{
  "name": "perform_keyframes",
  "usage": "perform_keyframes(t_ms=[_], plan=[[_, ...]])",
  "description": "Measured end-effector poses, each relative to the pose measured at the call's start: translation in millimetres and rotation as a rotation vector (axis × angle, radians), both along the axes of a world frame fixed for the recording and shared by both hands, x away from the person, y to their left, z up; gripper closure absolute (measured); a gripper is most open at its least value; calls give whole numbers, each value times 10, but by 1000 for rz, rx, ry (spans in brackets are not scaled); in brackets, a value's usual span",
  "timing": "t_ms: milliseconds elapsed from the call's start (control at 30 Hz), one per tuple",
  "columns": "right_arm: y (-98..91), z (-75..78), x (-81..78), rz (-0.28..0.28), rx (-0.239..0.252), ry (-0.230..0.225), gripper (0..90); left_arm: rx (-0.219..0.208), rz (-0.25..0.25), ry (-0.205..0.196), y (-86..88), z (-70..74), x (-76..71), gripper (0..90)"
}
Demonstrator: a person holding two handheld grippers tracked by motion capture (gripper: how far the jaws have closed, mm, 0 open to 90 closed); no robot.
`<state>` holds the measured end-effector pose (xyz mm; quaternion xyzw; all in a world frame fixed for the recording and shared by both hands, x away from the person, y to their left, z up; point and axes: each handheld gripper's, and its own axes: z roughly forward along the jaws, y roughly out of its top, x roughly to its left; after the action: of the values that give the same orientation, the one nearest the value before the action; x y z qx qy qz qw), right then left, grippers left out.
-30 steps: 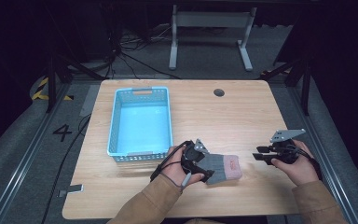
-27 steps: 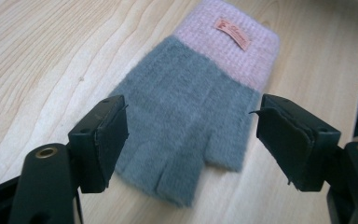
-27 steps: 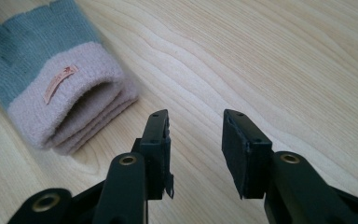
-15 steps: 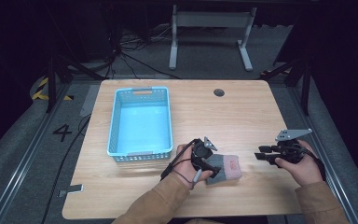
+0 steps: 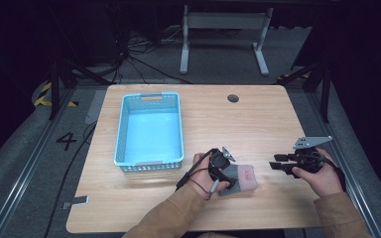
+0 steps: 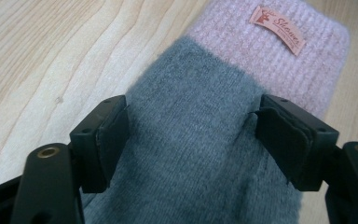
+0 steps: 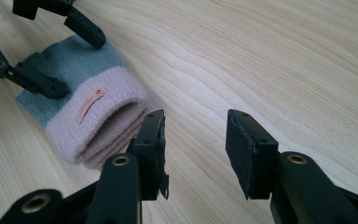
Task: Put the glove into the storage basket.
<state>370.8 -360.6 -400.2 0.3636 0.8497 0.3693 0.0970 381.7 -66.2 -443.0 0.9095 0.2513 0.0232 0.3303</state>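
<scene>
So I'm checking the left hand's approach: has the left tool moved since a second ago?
Yes. The left tool has shifted right, away from the blue basket, settling over the grey-and-pink knit item.

Both forearms wear tan sleeves [image 5: 178, 215]. The left gripper [image 6: 191, 135] has matte black, blocky jaws with brass-ringed screw holes, and a black cable [image 5: 191, 173] loops from its body. The right gripper [image 5: 276, 161] is black too, topped by a grey three-cornered plate [image 5: 311, 142].
</scene>
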Motion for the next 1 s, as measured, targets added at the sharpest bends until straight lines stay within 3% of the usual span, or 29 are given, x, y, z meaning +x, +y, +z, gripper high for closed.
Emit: perform_keyframes(t_ms=[367, 500, 867, 1000], plan=[[24, 0, -6, 16, 28, 11, 578, 42, 8, -31, -60, -46, -10, 242], [28, -1, -7, 12, 28, 13, 578, 64, 29, -60, -93, -60, -68, 251], [51, 0, -4, -5, 10, 9, 580, 90, 46, -58, -114, -46, -93, 323], [33, -3, -4, -11, 6, 1, 582, 92, 46, -63, -108, -32, -101, 413]])
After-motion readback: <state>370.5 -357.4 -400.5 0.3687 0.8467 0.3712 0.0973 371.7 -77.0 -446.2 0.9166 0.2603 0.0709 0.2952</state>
